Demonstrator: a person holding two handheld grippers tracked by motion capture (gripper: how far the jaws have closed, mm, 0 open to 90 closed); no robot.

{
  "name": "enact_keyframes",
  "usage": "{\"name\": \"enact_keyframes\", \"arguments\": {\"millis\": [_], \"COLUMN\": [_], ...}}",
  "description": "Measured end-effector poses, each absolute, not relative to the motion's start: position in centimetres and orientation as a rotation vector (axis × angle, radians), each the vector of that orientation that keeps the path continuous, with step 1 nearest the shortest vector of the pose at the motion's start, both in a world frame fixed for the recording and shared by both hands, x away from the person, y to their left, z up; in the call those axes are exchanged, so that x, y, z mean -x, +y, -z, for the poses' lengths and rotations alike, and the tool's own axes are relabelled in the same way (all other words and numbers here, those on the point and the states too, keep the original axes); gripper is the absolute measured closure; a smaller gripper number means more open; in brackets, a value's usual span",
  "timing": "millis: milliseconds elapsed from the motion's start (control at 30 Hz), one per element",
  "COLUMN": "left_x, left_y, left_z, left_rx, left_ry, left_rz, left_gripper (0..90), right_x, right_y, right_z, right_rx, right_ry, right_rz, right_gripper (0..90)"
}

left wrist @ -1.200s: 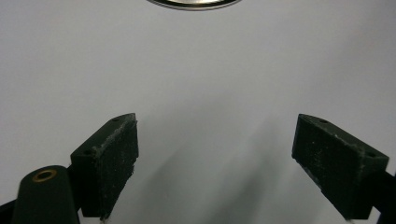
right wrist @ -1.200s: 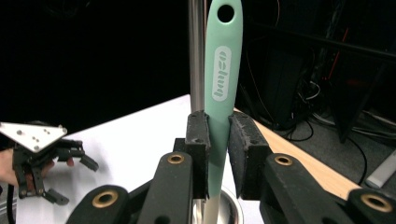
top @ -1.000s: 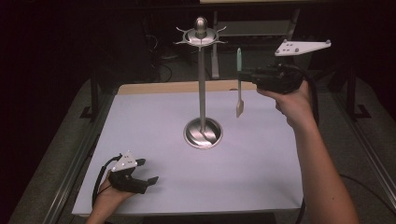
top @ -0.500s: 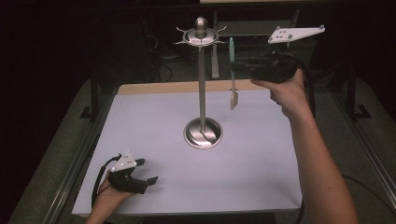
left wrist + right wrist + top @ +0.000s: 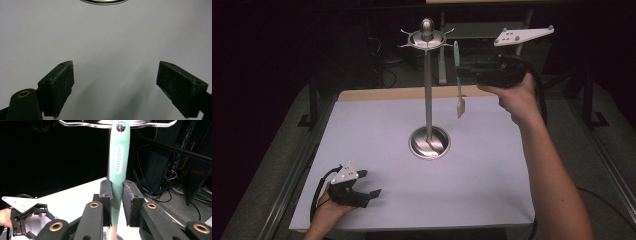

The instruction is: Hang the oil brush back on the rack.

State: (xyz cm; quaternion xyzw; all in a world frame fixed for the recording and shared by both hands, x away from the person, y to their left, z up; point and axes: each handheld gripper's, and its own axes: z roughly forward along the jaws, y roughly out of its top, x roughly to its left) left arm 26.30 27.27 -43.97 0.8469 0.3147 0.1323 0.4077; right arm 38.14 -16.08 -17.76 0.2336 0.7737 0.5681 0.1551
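A utensil with a mint-green handle (image 5: 456, 54) hangs upright just right of the metal hook stand (image 5: 427, 90), its pale blade (image 5: 460, 107) pointing down. My right gripper (image 5: 462, 68) is shut on the handle (image 5: 118, 157) partway down. The handle's top hole (image 5: 121, 126) sits at one of the stand's arms (image 5: 155, 123); whether it hangs on that arm I cannot tell. My left gripper (image 5: 371, 183) rests on the white mat (image 5: 492, 180) at the front left, open, nothing between its pads (image 5: 58, 86). It is also in the right gripper view (image 5: 23, 216).
The stand's round base (image 5: 429, 143) sits mid-mat, and its rim (image 5: 103, 1) is at the top of the left gripper view. A dark frame with cables (image 5: 172, 177) stands behind the table. Metal rails (image 5: 292, 170) run along the table's sides.
My right gripper has carried the green-handled utensil left and upward, closer to the stand's top arms. The left gripper has stayed put.
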Motion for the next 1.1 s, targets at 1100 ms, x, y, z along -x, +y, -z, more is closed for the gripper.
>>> {"name": "enact_keyframes", "arguments": {"millis": [1100], "left_x": [-26.4], "left_y": [27.3], "left_z": [44.1], "left_rx": [-2.131], "left_ry": [0.799], "left_rz": [-0.329], "left_gripper": [14.2], "right_x": [-38.3], "right_y": [-15.6], "right_z": [18.3], "right_rx": [-0.681], "right_ry": [2.229], "right_rz": [-1.595], "right_gripper": [69.4]}}
